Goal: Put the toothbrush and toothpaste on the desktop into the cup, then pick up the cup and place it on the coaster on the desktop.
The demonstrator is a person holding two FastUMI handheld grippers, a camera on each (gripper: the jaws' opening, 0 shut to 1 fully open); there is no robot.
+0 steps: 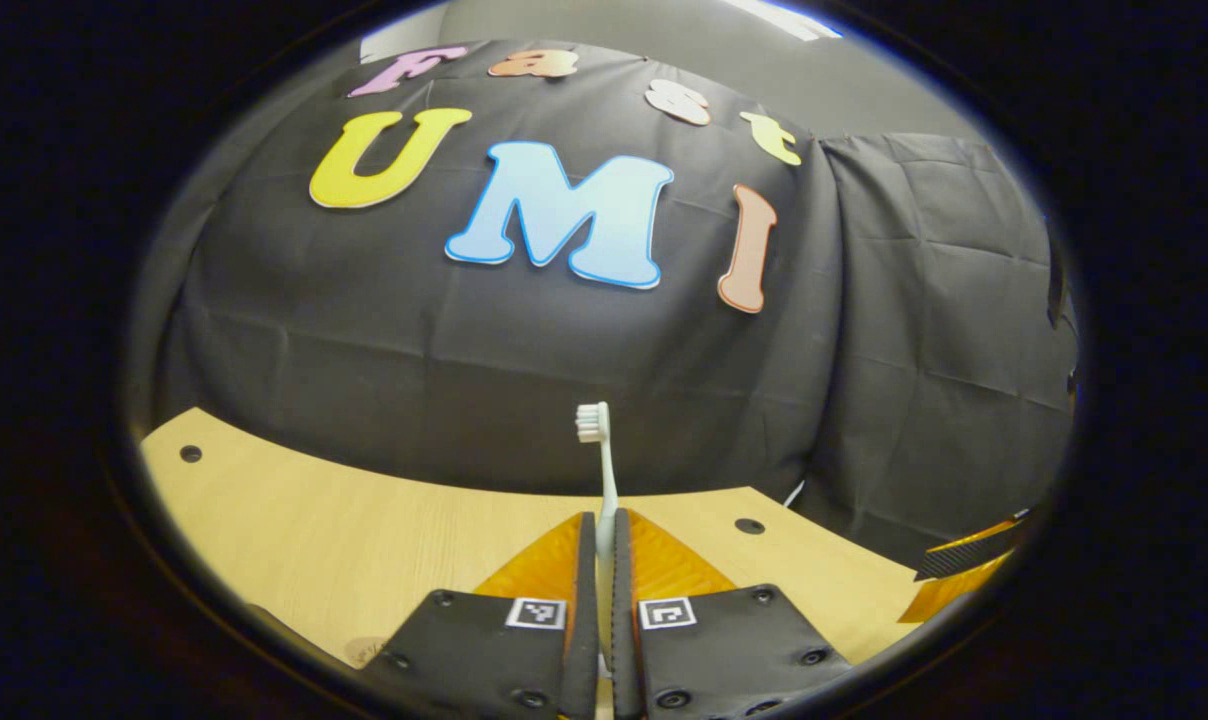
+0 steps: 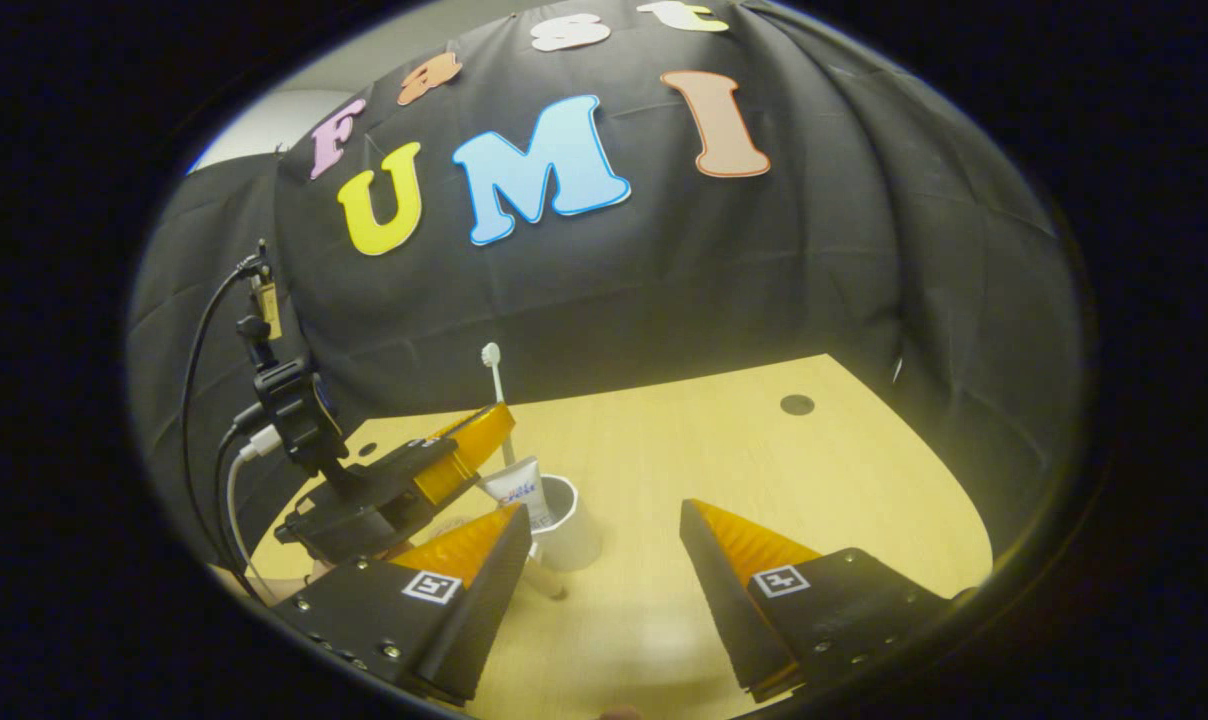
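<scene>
**Toothbrush held upright for the cup**

Left gripper view: the toothbrush [image 1: 604, 470] is clamped by the left gripper [image 1: 605, 560], bristles at twelve o'clock.

Right gripper view: the right gripper [image 2: 604, 545] is spread empty; the toothpaste [image 2: 516, 490] seemingly sits in the cup [image 2: 570, 522], at eleven o'clock, awaiting the brush.

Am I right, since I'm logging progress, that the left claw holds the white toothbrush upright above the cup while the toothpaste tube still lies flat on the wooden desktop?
Not quite. The left claw does hold the white toothbrush upright, but the right gripper view shows the white toothpaste tube already standing in the white cup, not flat on the wooden desktop.
</scene>
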